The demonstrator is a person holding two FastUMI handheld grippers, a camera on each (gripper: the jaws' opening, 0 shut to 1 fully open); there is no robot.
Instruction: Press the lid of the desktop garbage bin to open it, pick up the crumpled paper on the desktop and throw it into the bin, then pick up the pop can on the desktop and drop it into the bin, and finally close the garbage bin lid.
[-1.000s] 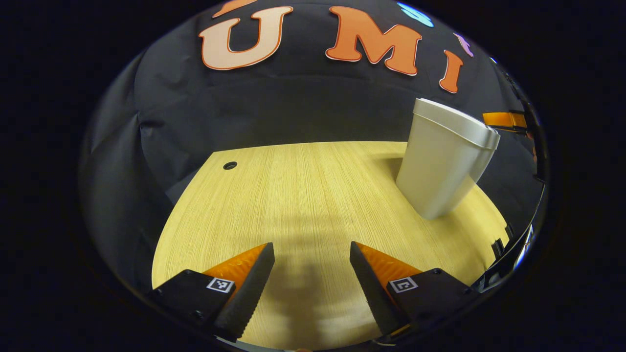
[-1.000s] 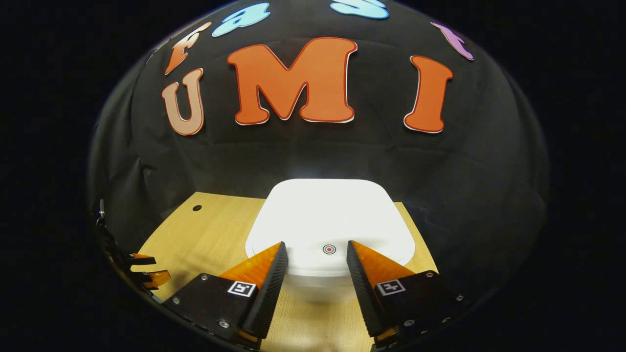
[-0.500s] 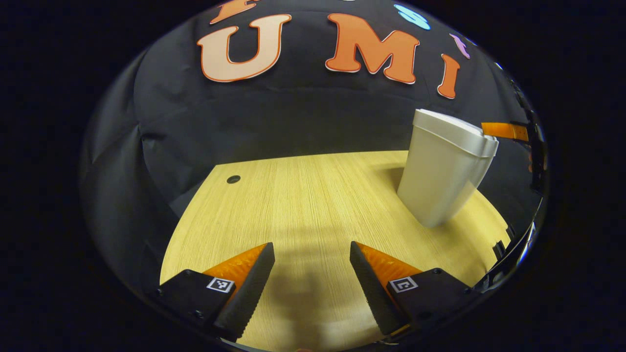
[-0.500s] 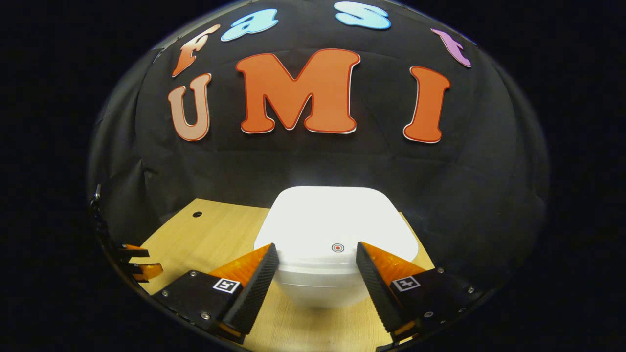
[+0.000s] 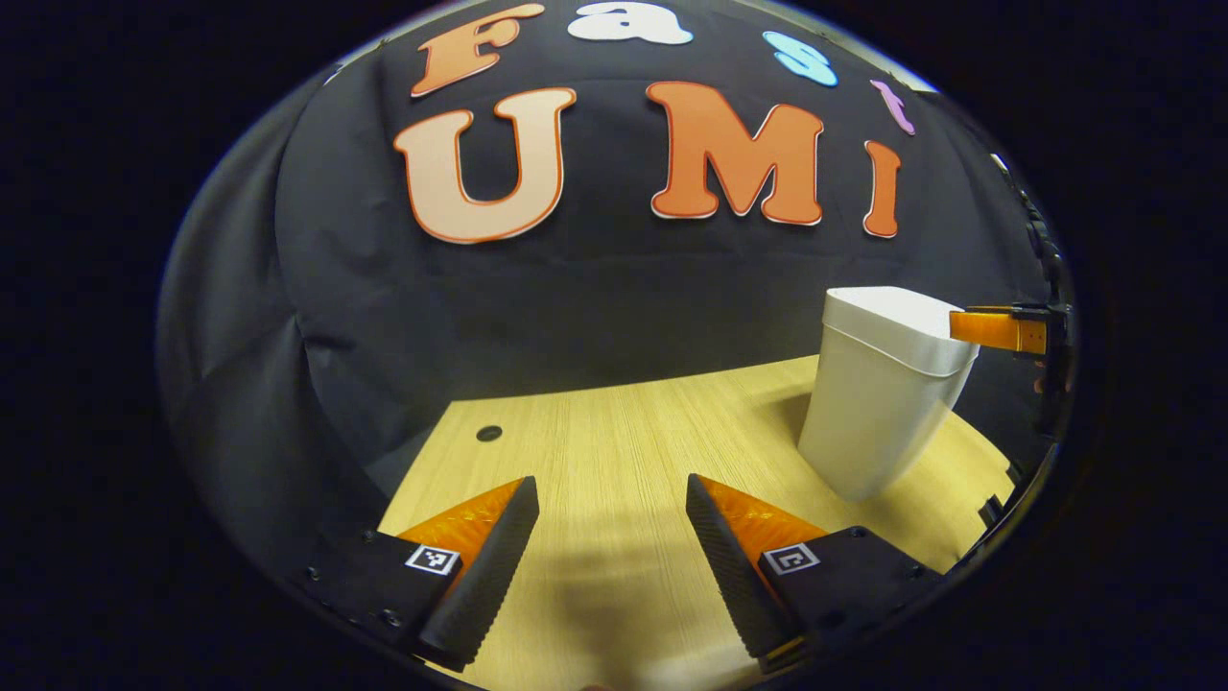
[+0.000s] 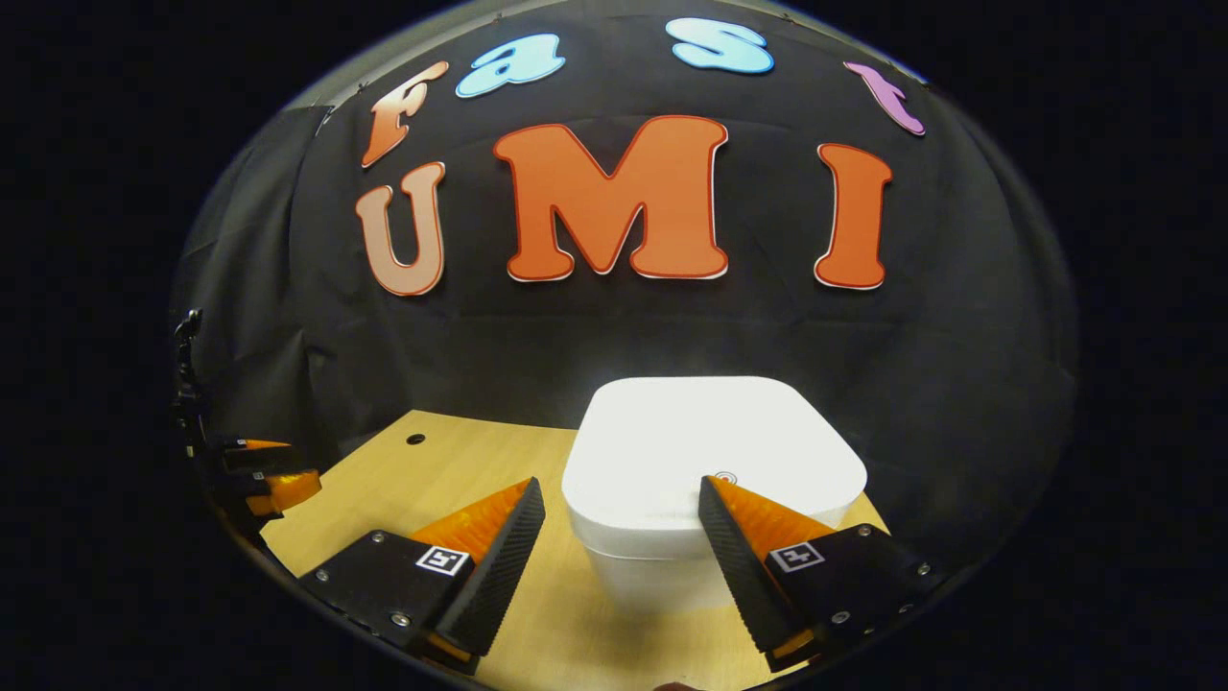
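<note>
Two grippers work over one pale wood-grain desktop (image 5: 614,451), the biggest thing on show, which runs back to the black cloth wall (image 5: 595,297) of the booth. A small round dark hole (image 5: 489,433) sits in the desktop near its far left corner in the left gripper view.

Next in size is the white plastic desktop garbage bin (image 5: 878,403), tapering toward its base and standing upright on the desktop at the right of the left gripper view. Its flat white lid (image 6: 715,437) lies down on the bin, shut, with a small round target mark (image 6: 726,476) near the front edge.

In the right gripper view the right gripper (image 6: 622,499) is spread wide, holding nothing; its right-hand finger tip sits at the lid's front edge, just beside the mark, while the other finger hangs over bare desktop left of the bin. In the left gripper view the same tool reaches in at the far right, its tip over the lid's edge.

Left of all this, the left gripper (image 5: 612,494) hovers above bare wood, well apart from the bin, fingers parted and empty.
</note>
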